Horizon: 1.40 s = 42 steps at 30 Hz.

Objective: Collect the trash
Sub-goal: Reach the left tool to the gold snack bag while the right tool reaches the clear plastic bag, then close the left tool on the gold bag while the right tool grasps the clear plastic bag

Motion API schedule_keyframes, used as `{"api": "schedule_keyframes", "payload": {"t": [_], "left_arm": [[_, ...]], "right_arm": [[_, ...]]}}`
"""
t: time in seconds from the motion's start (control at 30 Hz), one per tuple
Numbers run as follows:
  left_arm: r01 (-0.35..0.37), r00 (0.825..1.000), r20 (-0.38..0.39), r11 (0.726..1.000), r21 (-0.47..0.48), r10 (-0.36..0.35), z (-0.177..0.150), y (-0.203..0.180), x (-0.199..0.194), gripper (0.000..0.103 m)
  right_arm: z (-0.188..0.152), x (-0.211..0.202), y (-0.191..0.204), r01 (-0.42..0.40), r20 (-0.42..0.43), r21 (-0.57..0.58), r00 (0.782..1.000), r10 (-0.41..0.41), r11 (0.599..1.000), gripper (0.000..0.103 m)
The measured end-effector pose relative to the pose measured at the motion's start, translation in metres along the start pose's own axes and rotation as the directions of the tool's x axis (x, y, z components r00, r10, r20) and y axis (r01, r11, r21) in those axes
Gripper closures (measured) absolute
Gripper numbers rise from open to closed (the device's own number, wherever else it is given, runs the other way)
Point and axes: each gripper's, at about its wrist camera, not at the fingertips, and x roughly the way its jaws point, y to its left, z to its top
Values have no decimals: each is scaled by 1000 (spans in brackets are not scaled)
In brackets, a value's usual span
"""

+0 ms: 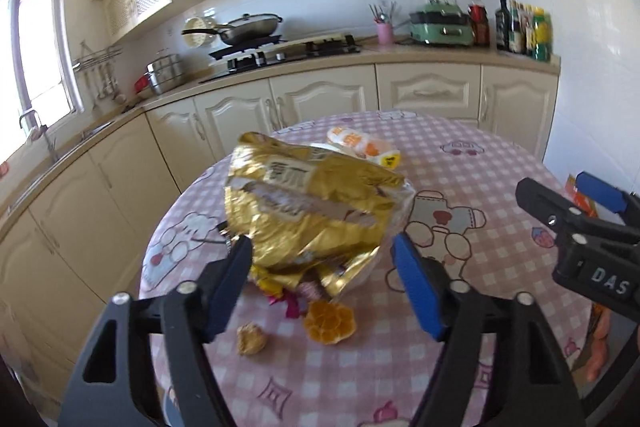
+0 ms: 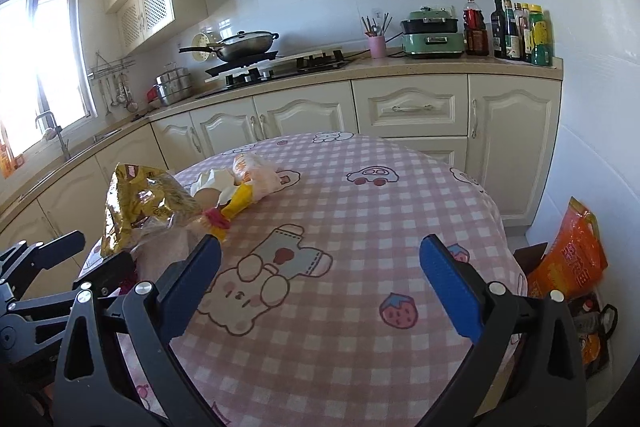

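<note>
Barely started; crumpled gold foil snack bag (image 1: 308,203), orange peel (image 1: 330,323), wrappers still on pink checked tablecloth (image 1: 460,163); left gripper (image 1: 322,283) partly open, straddling bag, ungripped; right gripper (image 2: 320,287) wide, empty.

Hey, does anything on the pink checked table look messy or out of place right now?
Yes. A crumpled gold snack bag lies on the pink checked tablecloth, with loose wrappers spilling out beneath it. Orange peel and a small crumpled brown scrap lie loose in front of it.
</note>
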Motion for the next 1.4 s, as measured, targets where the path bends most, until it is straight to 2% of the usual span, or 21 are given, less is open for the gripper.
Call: {"api": "schedule_keyframes", "payload": {"t": [0.1, 0.13, 0.17, 0.23, 0.27, 0.4, 0.53, 0.7, 0.77, 0.83, 0.87, 0.9, 0.93, 0.97, 1.0, 1.07, 1.23, 1.3, 1.4], "left_arm": [[-10, 999, -32, 999, 44, 12, 4, -10, 18, 50], [-17, 999, -40, 999, 51, 19, 5, -8, 24, 59], [-16, 999, -41, 999, 44, 18, 7, -6, 26, 73], [22, 1000, -22, 1000, 8, -21, 11, 3, 25, 94], [40, 999, -6, 999, -16, -40, 12, 10, 22, 96], [94, 993, 89, 988, -124, -83, 18, 41, 4, 99], [134, 975, 207, 962, -239, -84, 18, 74, -28, 100], [137, 951, 309, 936, -324, -33, 11, 106, -63, 100], [128, 951, 309, 928, -350, -15, 6, 117, -71, 100], [121, 954, 299, 922, -367, -7, -2, 124, -76, 100], [118, 957, 291, 921, -371, -5, -5, 127, -77, 100], [115, 960, 280, 919, -378, -4, -9, 130, -76, 100], [110, 963, 270, 917, -384, -2, -15, 134, -76, 100], [107, 965, 263, 915, -389, -1, -20, 138, -76, 100], [106, 967, 254, 912, -397, -1, -24, 143, -76, 100], [107, 969, 246, 905, -412, -3, -34, 152, -77, 100], [121, 967, 255, 883, -454, -2, -52, 175, -85, 100], [116, 965, 262, 879, -462, 10, -57, 184, -91, 100], [106, 964, 265, 873, -476, 28, -65, 195, -97, 100]], "right_arm": [[1, 7, -3, -9, -19, 7, 1000, 9, 1000, 7], [2, 9, -4, -19, -26, 8, 999, 20, 1000, 7], [2, 11, -4, -27, -29, 9, 999, 27, 1000, 7], [3, 13, 0, -38, -40, -1, 998, 38, 999, 7], [3, 13, 2, -47, -44, -5, 998, 47, 999, 7], [5, 18, 13, -84, -65, -25, 995, 82, 996, 7], [6, 25, 33, -139, -96, -43, 986, 134, 989, 7], [8, 41, 70, -234, -166, -68, 961, 221, 970, 8], [9, 51, 86, -272, -207, -73, 945, 252, 959, 11], [9, 63, 100, -304, -253, -71, 927, 277, 950, 20], [7, 70, 105, -301, -282, -76, 921, 270, 950, 28], [5, 76, 110, -300, -306, -84, 915, 262, 950, 42], [3, 83, 114, -300, -327, -91, 910, 256, 949, 50], [0, 89, 117, -312, -348, -91, 900, 263, 946, 65], [0, 89, 116, -325, -347, -84, 896, 278, 942, 66], [3, 81, 114, -315, -316, -95, 909, 272, 944, 73], [19, 46, 110, -267, -182, -121, 953, 243, 956, 75], [28, 31, 112, -224, -112, -142, 972, 209, 964, 75], [39, 7, 122, -203, -36, -170, 979, 200, 964, 75]]}}
